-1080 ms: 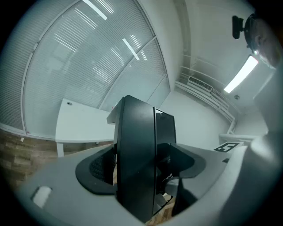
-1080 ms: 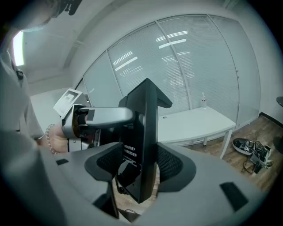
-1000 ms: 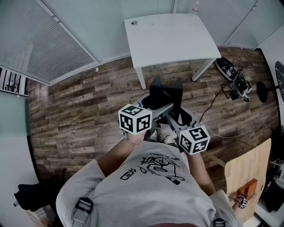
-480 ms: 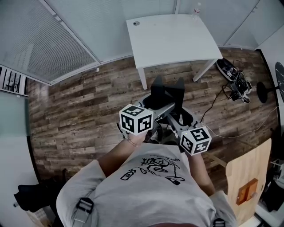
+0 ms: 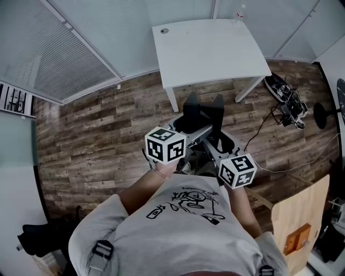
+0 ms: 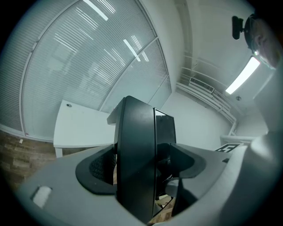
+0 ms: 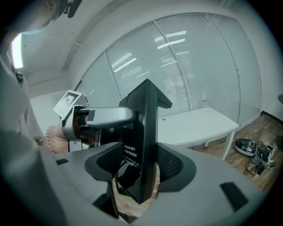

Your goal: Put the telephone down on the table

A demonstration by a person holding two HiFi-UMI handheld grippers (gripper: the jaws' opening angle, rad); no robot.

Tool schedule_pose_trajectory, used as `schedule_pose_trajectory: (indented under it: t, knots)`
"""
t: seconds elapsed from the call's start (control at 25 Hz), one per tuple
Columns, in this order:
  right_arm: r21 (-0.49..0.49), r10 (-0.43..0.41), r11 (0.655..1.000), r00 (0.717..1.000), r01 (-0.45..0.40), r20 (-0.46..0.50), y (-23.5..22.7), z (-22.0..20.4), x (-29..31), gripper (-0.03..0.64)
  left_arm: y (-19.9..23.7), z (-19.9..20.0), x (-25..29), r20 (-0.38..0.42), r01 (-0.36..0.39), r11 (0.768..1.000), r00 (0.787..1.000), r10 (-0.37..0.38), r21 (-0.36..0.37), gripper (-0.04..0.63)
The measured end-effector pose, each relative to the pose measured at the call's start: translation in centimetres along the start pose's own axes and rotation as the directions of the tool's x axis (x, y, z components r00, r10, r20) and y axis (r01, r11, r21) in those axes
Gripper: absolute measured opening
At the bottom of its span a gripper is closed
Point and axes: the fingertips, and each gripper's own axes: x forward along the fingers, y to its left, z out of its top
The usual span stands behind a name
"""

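Note:
A black telephone (image 5: pixel 202 114), a flat angular unit, is held upright in the air over the wooden floor, short of the white table (image 5: pixel 210 48). My left gripper (image 5: pixel 193 133) is shut on it from the left, and its jaws pinch the black body (image 6: pixel 137 159) in the left gripper view. My right gripper (image 5: pixel 212 143) is shut on it from the right. In the right gripper view the telephone (image 7: pixel 145 132) stands edge-on between the mesh pads, with the left gripper's arm (image 7: pixel 104 117) behind it. The table (image 7: pixel 199 126) lies ahead.
A small bottle (image 5: pixel 239 11) stands at the table's far edge. Shoes and a tangle of cables (image 5: pixel 285 94) lie on the floor at the right, near a black stand base (image 5: pixel 323 110). A wooden board (image 5: pixel 299 213) is at the lower right. Glass walls with blinds close the room.
Both grippers keep their hold on the telephone in nearly the same place. The table has shifted slightly right and down in the head view.

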Motion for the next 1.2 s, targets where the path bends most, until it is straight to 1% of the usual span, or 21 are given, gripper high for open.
schedule_pose_trajectory:
  t: [0.68, 1.2]
  knots:
    - [0.000, 0.020, 1.000, 1.000, -0.020, -0.008, -13.2, 6.5, 1.3, 0.227, 0.0, 5.9, 13.4, 0.005, -0.019, 1.000, 1.000, 0.019, -0.013, 0.377]
    - [-0.004, 0.052, 0.999, 0.998, -0.052, -0.022, -21.0, 9.0, 1.5, 0.227, -0.2, 7.9, 21.2, 0.012, -0.047, 0.998, 0.999, 0.047, -0.034, 0.377]
